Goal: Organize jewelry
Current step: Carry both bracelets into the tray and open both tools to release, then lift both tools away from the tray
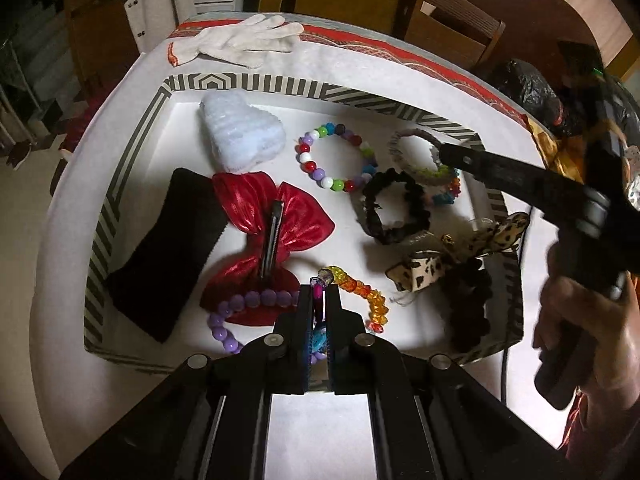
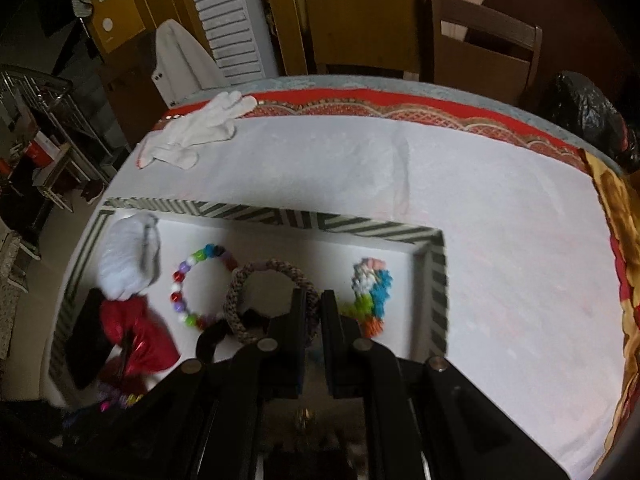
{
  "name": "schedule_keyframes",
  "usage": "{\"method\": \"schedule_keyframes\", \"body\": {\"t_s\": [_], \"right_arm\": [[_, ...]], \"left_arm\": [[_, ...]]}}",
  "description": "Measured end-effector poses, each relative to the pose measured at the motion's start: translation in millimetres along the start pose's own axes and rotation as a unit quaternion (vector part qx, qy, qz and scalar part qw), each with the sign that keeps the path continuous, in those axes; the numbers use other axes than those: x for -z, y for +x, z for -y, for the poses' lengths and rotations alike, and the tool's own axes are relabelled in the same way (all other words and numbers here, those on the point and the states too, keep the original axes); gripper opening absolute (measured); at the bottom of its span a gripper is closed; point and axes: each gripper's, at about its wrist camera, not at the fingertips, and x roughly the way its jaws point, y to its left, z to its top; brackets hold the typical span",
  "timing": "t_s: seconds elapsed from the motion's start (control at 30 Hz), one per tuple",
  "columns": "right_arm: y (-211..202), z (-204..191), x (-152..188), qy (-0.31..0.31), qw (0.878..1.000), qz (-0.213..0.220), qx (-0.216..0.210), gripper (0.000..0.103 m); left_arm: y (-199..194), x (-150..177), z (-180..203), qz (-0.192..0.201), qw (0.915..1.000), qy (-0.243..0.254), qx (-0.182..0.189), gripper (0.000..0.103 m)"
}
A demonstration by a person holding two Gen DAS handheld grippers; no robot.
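Black-and-white striped tray: sits on the white table cover and holds all the jewelry.
Left gripper: fingers nearly together, pinching a strand of mixed beads at the tray's near edge; purple beads run left, orange ones right.
Right gripper: fingers narrowly apart over the braided grey ring; whether they grip it cannot be told.
Tray middle: multicolour bead bracelet, black scrunchie, red bow clip.
Tray left: black band, white fluffy piece.
Far table edge: white glove.
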Motion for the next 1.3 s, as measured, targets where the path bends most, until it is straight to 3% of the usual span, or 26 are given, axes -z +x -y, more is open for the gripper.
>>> {"method": "schedule_keyframes", "body": {"t_s": [0.4,0.53,0.6,0.67,0.77,1.0,1.3], "right_arm": [[35.3,0.4,-10.0,0.004,0.999,-0.016,0.034,0.008],[30.1,4.8,-8.4,0.014,0.999,-0.017,0.03,0.027],[21.0,5.5,-6.5,0.017,1.0,-0.01,0.019,0.034],[4.8,5.5,-2.6,0.017,1.0,0.004,0.011,0.039],[-19.2,3.7,4.7,0.014,1.0,0.025,0.005,0.048],[-69.7,3.9,37.5,0.022,0.998,0.054,-0.011,0.057],[-101.2,4.9,82.5,0.041,0.997,0.052,-0.027,0.06]], "left_arm": [[9.1,-1.1,-2.7,-0.004,0.9999,0.0,-0.012,0.019],[8.4,-0.2,-1.4,-0.001,0.9998,0.003,-0.017,0.021],[6.6,1.3,-1.0,0.003,0.9998,0.002,-0.021,0.029],[3.1,3.3,-0.2,0.009,0.9997,0.001,-0.024,0.046],[-2.8,6.4,3.5,0.016,0.9994,0.005,-0.03,0.047],[-19.2,14.5,5.0,0.029,0.9988,-0.006,-0.04,0.047],[-39.5,30.4,8.9,0.045,0.9975,-0.012,-0.053,0.047]]}}
